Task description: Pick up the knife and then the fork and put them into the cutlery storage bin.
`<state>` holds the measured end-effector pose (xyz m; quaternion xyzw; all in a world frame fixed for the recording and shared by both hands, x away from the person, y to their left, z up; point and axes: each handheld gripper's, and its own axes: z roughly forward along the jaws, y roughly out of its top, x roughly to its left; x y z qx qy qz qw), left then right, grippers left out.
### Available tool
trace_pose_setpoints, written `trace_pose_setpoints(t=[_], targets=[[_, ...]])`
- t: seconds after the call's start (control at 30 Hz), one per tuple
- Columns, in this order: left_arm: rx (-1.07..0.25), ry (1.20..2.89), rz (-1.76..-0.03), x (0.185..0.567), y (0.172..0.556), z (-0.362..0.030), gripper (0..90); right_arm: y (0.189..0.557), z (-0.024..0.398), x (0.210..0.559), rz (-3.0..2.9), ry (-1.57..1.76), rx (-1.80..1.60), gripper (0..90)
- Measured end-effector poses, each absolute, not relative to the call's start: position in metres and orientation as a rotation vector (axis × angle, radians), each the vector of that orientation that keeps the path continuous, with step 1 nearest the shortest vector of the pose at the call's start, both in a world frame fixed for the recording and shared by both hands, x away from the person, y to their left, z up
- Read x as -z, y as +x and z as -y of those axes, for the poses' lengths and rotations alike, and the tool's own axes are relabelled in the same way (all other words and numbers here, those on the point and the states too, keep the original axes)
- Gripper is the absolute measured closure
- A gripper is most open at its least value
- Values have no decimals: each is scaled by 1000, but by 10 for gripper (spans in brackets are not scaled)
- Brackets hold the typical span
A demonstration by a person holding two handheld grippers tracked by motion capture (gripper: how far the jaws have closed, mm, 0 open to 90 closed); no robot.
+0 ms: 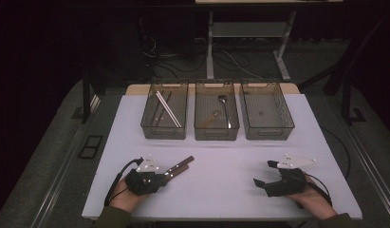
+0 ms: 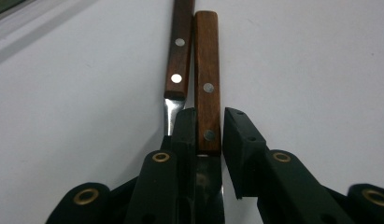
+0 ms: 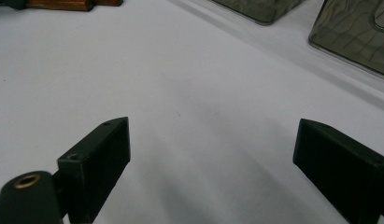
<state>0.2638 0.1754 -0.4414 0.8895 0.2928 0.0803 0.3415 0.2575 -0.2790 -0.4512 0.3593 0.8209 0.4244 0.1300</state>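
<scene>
Knives (image 2: 207, 79): two; bins (image 1: 164, 115): three

Right gripper (image 3: 213, 154) with jaws wide apart (nothing between them) over white table (image 3: 194, 93), wooden handles (image 3: 73, 3) far left of gripper, smoky bins (image 3: 353, 32) far right

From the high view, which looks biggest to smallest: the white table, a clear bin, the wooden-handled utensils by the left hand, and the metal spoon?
1. White table, by far the largest.
2. Any one clear bin, such as the right bin; all three look alike in size.
3. Wooden-handled utensils and metal spoon: too close to rank, since the left gripper covers part of the utensils.
</scene>
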Motion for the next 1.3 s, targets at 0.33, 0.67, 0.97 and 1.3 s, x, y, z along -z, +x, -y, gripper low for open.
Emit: trace_pose_setpoints(t=[0.33, 0.67, 0.97, 1.3], targets=[[-217, 2319, -748, 442, 264, -175, 760, 258, 278, 452, -2389, 1036, -1236, 108], [-175, 2278, -745, 439, 267, -176, 764, 258, 279, 452, -2387, 1068, -1264, 108], [-101, 2253, -735, 431, 271, -170, 764, 261, 279, 448, -2433, 1054, -1234, 108], [-57, 2271, -649, 414, 284, -138, 764, 269, 281, 425, -2621, 853, -1274, 148]])
